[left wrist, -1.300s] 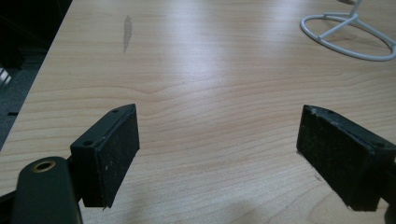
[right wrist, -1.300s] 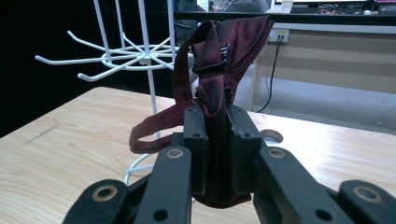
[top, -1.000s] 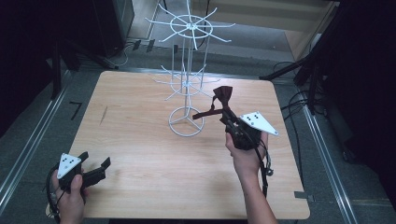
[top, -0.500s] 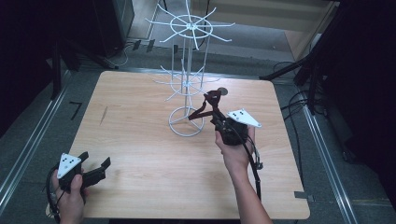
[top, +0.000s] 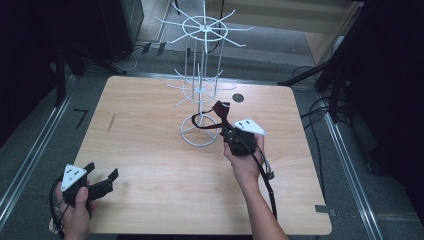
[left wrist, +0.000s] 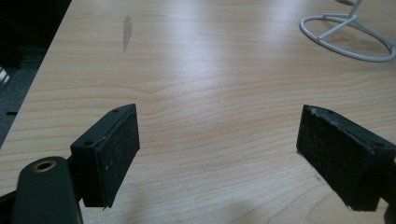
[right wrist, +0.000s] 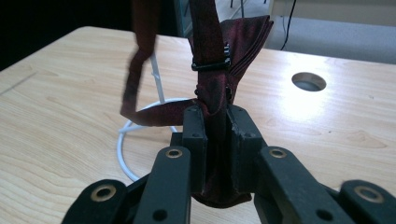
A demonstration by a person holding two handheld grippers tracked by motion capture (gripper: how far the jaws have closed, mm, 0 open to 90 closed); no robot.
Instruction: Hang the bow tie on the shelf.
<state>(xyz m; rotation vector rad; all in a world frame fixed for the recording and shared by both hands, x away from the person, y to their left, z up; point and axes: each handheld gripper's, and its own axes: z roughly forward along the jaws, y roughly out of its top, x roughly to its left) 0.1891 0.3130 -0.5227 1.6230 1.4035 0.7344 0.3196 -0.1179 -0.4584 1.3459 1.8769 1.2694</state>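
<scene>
A dark red bow tie (right wrist: pixel 219 60) with a strap and black clip is pinched between the jaws of my right gripper (right wrist: pixel 215 126), which is shut on it. In the high view this right gripper (top: pixel 225 125) holds the bow tie (top: pixel 218 111) just right of the base ring of the white wire rack (top: pixel 200 90); the strap loops left over the ring. My left gripper (top: pixel 102 179) rests near the table's front left corner, open, with nothing between its pads (left wrist: pixel 114 154).
The white rack's base ring (left wrist: pixel 348 42) lies far ahead of the left gripper. A round cable hole (top: pixel 238 98) sits in the wooden table (top: pixel 150 150) behind the right gripper. Cables and dark stands surround the table on the floor.
My right gripper has carried the bow tie leftward and closer to the rack's base. The left gripper has stayed put.
</scene>
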